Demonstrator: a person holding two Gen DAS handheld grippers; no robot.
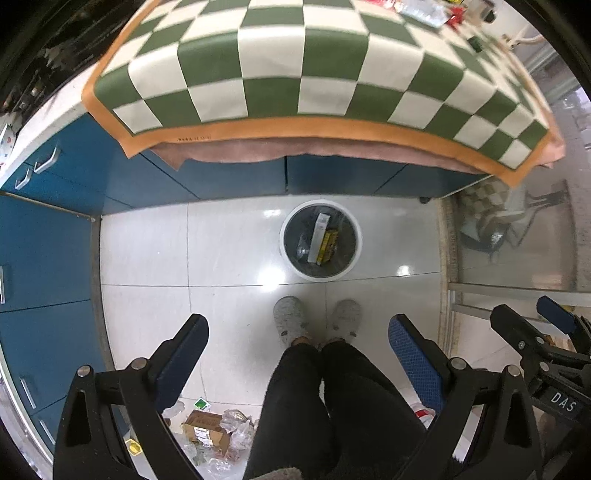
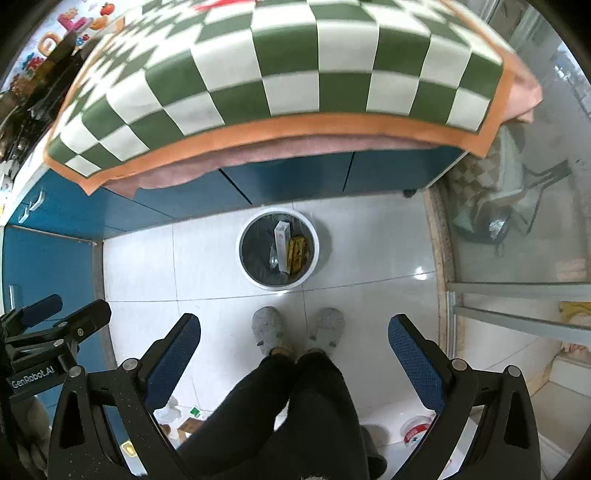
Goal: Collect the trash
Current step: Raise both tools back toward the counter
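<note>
Trash split between two places: bin (image 1: 320, 240) at 12 o'clock on the floor, white-rimmed and dark-lined, already holding a white carton (image 1: 320, 234) and a yellow wrapper (image 1: 328, 245); loose litter at 7 o'clock by the person's legs, namely a small cardboard box (image 1: 207, 432) among crumpled clear plastic (image 1: 238, 426). Red-and-white wrapper (image 2: 416, 430) at 5 o'clock in the right wrist view. More packets (image 1: 424, 11) at 1 o'clock, on the checkered cloth (image 1: 295, 74) over the table.

Left gripper (image 1: 297, 354) spread wide, nothing between the blue pads (image 1: 415, 363). Right gripper (image 2: 293, 354) likewise released and empty. Both hanging above the slippers (image 1: 290, 319), well apart from any trash.

Step in hand, by the look of it: between items, choosing the next piece. Next move likely calls for lowering toward the 7 o'clock pile, closing on the box across its narrow side, then carrying to the bin at 12 o'clock. Thin plastic probably harder to pinch off glossy tile.
</note>
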